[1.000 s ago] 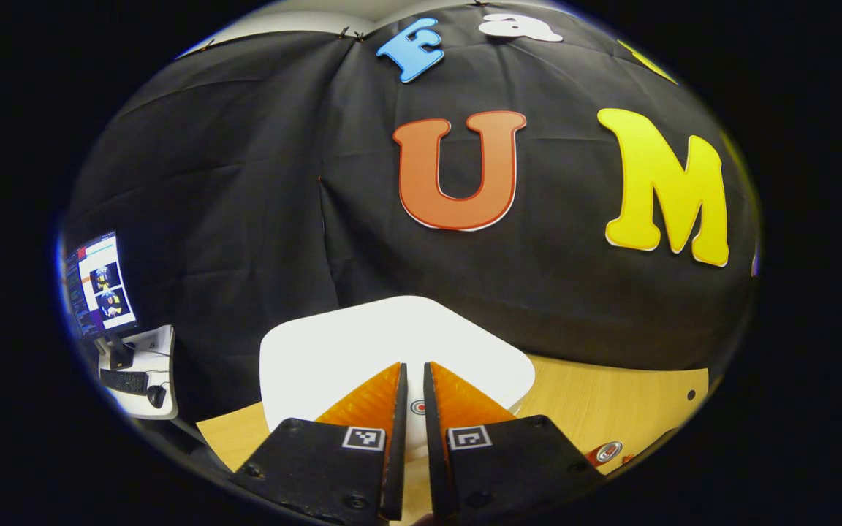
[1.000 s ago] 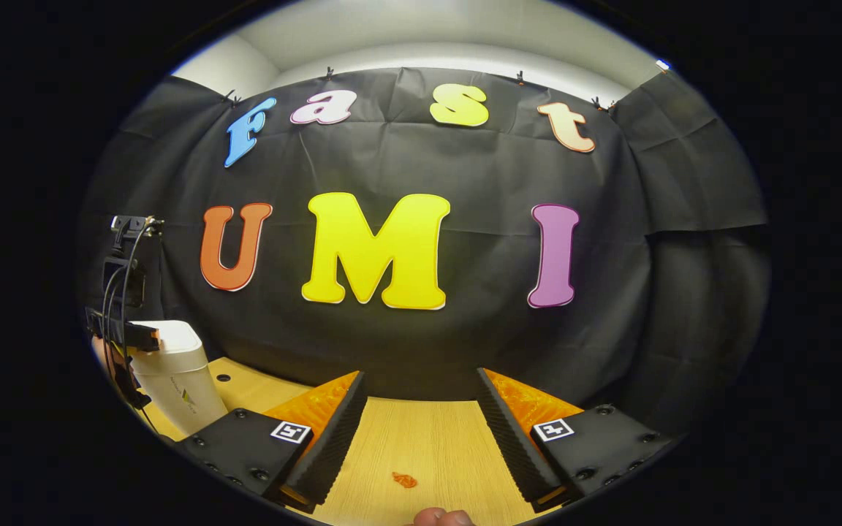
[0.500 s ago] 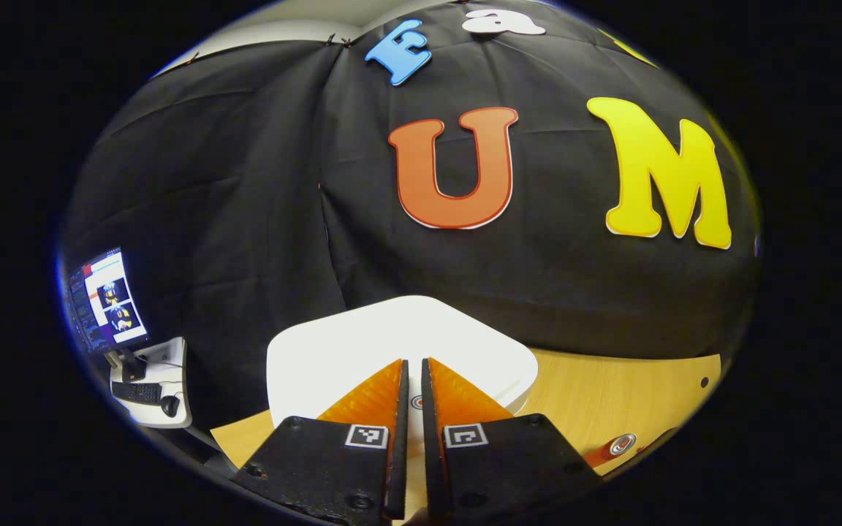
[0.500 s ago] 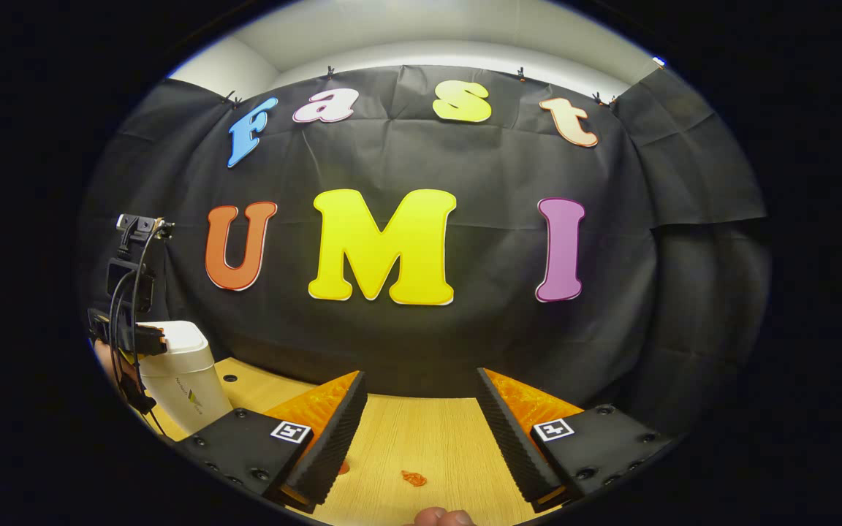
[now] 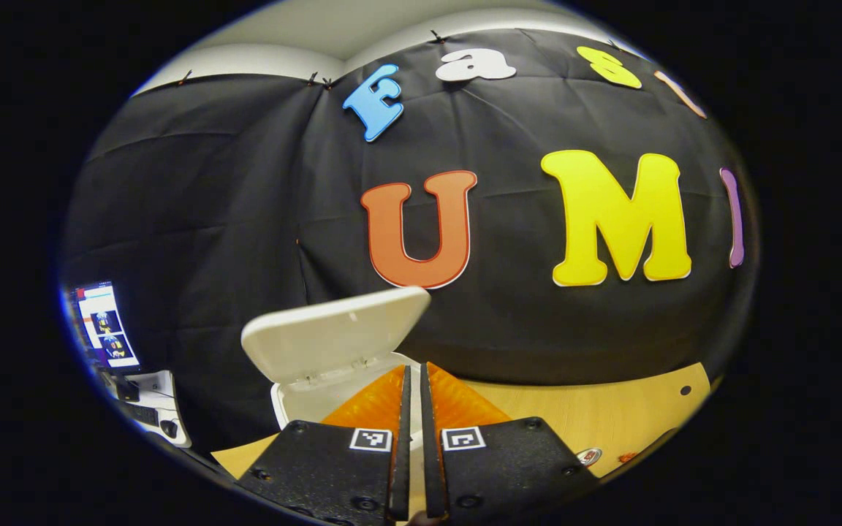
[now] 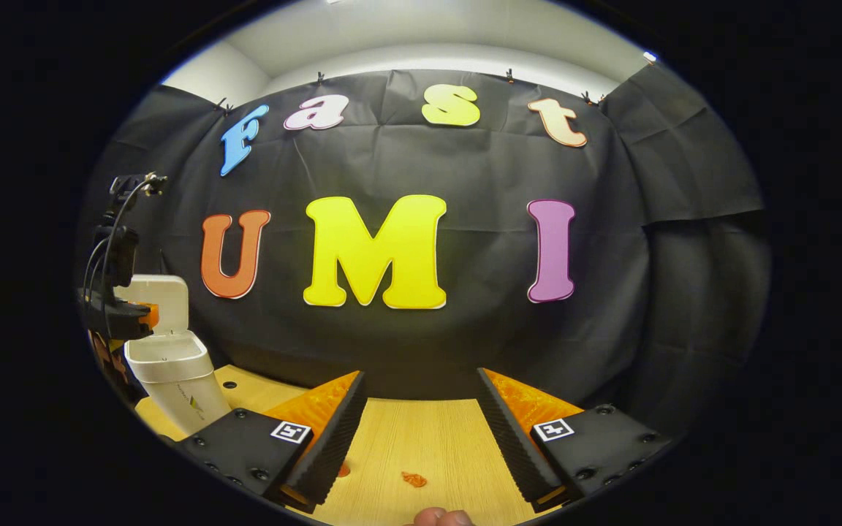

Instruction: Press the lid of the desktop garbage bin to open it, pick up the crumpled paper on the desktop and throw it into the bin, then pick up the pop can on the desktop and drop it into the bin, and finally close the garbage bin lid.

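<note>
With the lid [image 5: 333, 332] flipped up, the bin [image 6: 172, 372] sits open at the table's [image 6: 421, 446] left edge.
Left gripper [image 5: 412, 380] fingers are nearly together over it; right gripper [image 6: 421, 420] is spread wide, holding nothing.

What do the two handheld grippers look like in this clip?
Left gripper and right gripper each have two wedge-shaped ribbed fingers on black bolted plates, each plate bearing a square black-and-white marker. In the right gripper view, black cables loop above the left gripper.

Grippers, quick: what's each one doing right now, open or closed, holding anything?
Left gripper: closed, holding nothing, at the open bin.
Right gripper: open, empty, above the table.
</note>
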The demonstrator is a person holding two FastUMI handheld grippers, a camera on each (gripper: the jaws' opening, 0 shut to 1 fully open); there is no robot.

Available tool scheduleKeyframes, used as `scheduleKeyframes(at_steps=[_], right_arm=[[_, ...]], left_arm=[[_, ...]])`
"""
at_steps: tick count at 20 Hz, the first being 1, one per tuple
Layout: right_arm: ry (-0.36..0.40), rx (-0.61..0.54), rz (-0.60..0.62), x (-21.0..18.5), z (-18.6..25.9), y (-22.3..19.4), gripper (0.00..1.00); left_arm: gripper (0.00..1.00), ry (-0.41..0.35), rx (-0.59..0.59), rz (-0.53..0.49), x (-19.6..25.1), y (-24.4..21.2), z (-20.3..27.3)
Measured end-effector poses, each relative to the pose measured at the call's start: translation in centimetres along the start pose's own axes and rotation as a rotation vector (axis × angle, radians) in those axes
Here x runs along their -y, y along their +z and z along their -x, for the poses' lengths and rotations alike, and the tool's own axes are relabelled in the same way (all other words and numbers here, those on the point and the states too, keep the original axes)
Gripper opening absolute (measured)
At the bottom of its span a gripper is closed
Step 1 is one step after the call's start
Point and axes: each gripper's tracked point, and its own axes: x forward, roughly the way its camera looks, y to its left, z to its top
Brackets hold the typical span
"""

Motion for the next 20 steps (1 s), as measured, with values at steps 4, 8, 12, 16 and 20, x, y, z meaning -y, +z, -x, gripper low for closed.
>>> scheduleKeyframes(at_steps=[4,8,12,16,20], right_arm=[[0.010,0.007,-0.004,-0.2,0.3,0.1,0.94],[0.019,-0.006,-0.005,-0.3,0.4,-0.3,0.94],[0.022,-0.012,-0.013,-0.1,0.7,-0.5,0.94],[0.017,-0.038,-0.005,0.5,0.7,-1.4,0.94],[0.026,-0.076,-0.006,1.1,0.8,-3.1,0.94]], left_arm=[[0.16,-0.100,0.034,0.029,2.2,1.3,1.8],[0.30,-0.217,0.047,0.061,4.9,1.8,3.9],[0.69,-0.298,0.110,0.063,6.3,2.6,6.1],[0.95,-0.367,0.113,0.098,7.2,2.0,7.9],[0.98,-0.390,0.119,0.076,7.6,1.2,9.2]])
